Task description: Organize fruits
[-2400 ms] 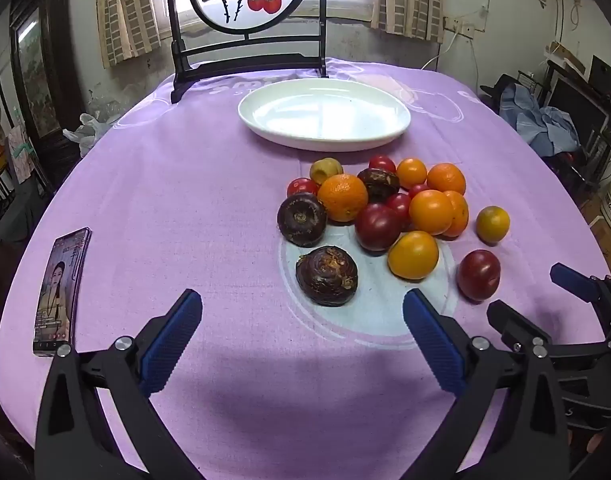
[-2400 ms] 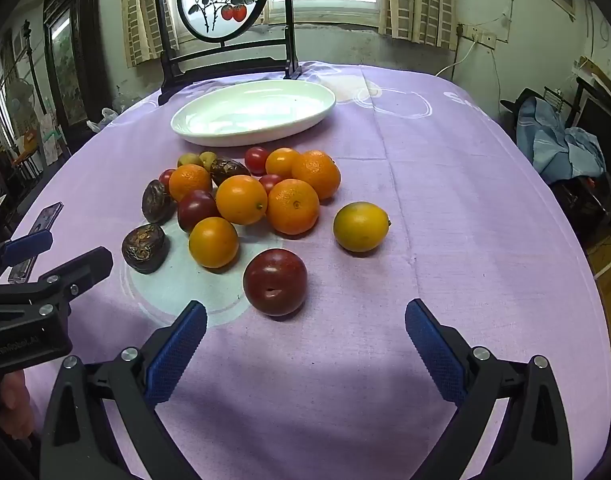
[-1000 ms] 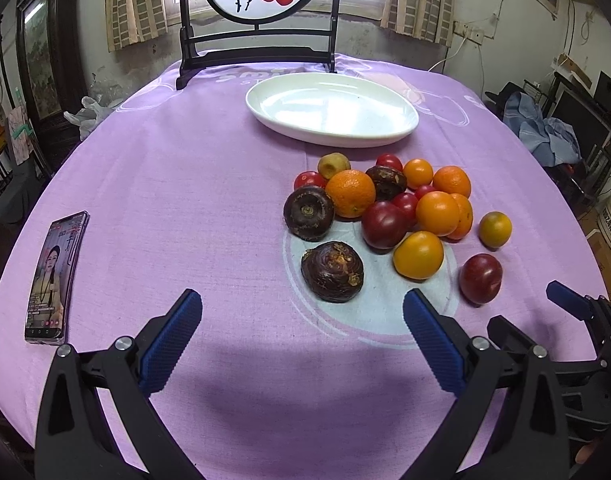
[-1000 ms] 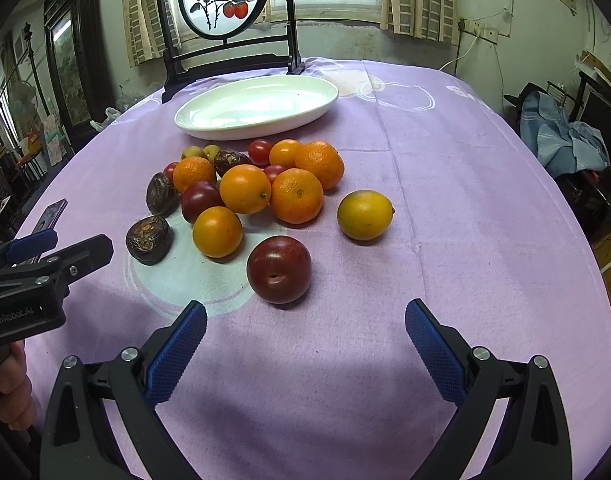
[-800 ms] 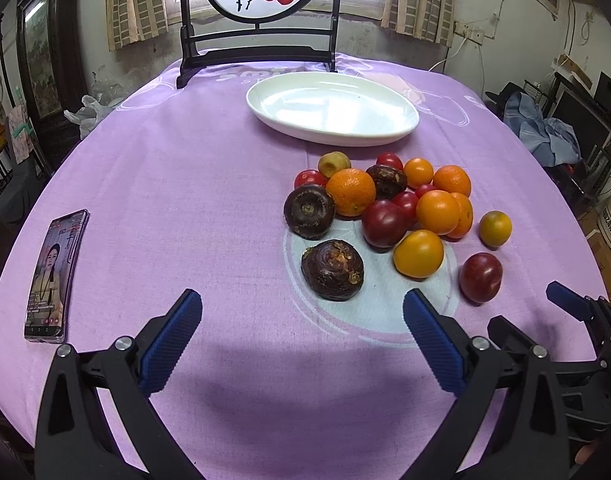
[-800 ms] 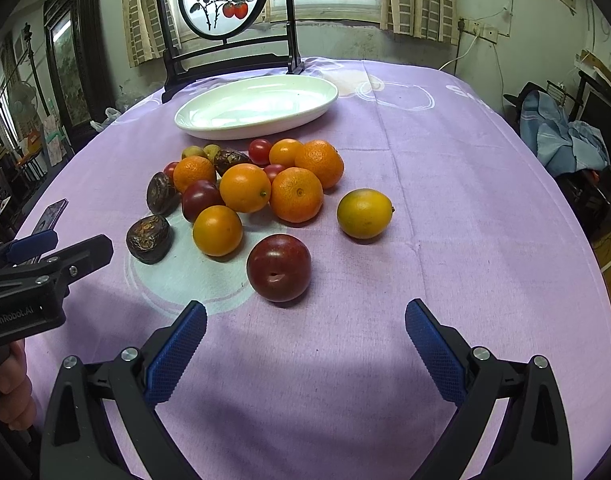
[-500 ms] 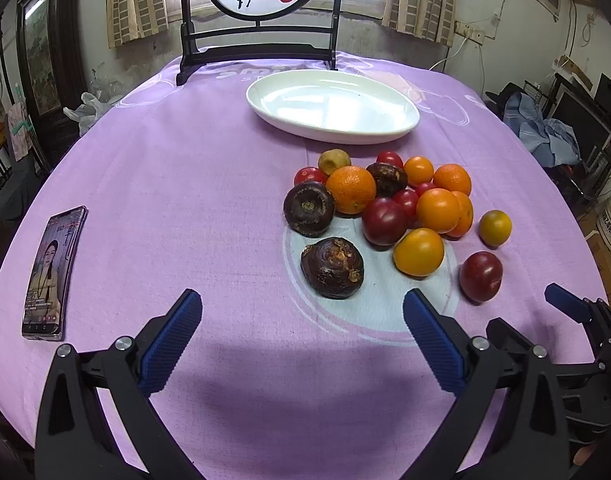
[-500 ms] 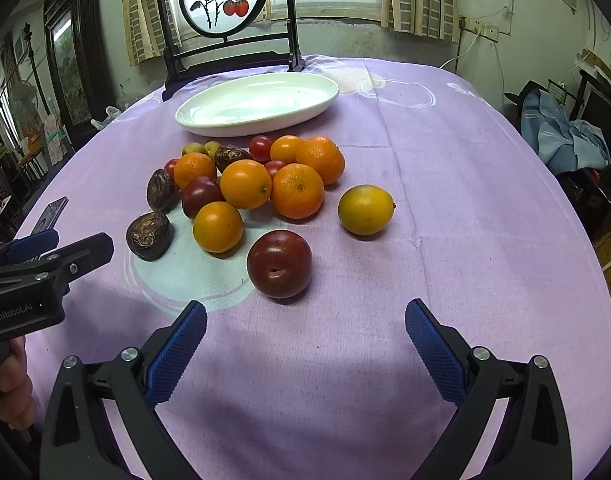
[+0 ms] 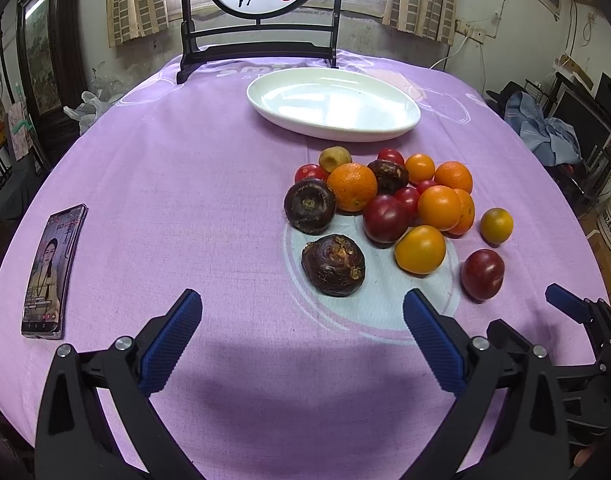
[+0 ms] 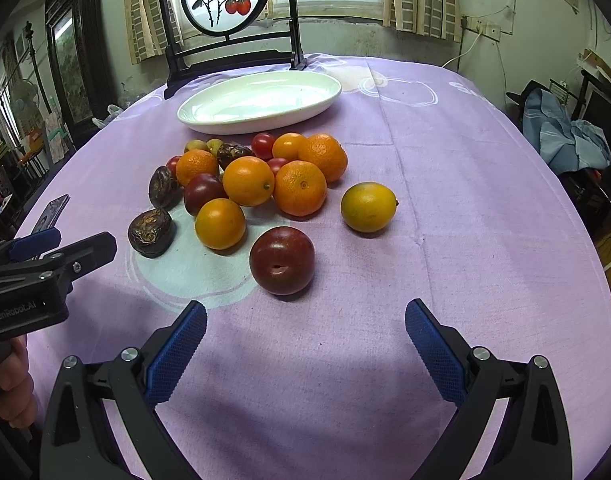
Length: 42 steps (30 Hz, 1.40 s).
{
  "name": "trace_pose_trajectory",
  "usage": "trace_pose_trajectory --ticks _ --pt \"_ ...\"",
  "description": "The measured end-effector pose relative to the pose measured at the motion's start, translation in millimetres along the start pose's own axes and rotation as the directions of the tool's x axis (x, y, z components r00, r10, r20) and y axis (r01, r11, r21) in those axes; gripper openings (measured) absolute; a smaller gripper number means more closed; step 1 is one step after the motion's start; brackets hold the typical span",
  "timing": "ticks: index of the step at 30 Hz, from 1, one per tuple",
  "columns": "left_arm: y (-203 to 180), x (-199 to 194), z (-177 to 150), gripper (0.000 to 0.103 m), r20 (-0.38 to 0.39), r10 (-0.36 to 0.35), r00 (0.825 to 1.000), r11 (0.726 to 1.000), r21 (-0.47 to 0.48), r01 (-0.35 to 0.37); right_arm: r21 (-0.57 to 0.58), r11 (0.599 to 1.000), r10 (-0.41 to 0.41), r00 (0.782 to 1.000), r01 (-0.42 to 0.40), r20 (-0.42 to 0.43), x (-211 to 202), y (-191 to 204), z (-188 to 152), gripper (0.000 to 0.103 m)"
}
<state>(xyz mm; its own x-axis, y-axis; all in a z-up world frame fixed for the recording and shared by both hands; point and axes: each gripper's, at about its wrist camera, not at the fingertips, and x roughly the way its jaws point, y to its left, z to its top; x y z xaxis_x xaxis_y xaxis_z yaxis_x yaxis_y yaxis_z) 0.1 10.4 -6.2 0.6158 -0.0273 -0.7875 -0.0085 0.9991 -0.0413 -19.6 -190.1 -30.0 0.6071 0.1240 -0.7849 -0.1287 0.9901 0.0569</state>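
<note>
Your left gripper fills the lower part of the left wrist view, jaws spread wide, blue pads facing inward with nothing between them. Your right gripper occupies the lower part of the right wrist view in the same wide-apart, unloaded pose. At the lower left edge of the right wrist view, your left hand wraps the left gripper's black handle, fingers curled around it.

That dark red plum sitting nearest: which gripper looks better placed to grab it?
Probably the right gripper: open, with the plum just ahead between its fingers. From the left gripper, also open, it lies off to the right.
</note>
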Motion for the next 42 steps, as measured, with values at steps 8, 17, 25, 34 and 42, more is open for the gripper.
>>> trace_pose_trajectory --ticks 8,17,25,34,42 --pt "0 0 0 0.099 -0.001 0.0 1.0 1.0 0.001 0.0 -0.004 1.0 0.004 1.0 -0.004 -0.007 0 0 0 0.1" --pt "-1 3 0 0.099 -0.005 0.003 1.0 1.0 0.006 -0.003 -0.003 1.0 0.005 1.0 -0.005 -0.015 2 -1 0 0.1" --pt "0 7 1 0.099 -0.018 0.001 1.0 1.0 0.009 -0.001 -0.004 1.0 0.006 1.0 -0.006 -0.026 5 -2 1 0.1" --pt "21 31 -8 0.099 -0.073 0.026 0.997 1.0 -0.003 -0.026 0.002 0.999 0.033 0.998 -0.033 -0.045 15 -3 -4 0.1" --pt "-10 60 9 0.077 -0.116 -0.006 0.993 0.995 0.097 0.017 0.004 0.999 0.055 0.996 -0.055 -0.066 21 -8 -4 0.1"
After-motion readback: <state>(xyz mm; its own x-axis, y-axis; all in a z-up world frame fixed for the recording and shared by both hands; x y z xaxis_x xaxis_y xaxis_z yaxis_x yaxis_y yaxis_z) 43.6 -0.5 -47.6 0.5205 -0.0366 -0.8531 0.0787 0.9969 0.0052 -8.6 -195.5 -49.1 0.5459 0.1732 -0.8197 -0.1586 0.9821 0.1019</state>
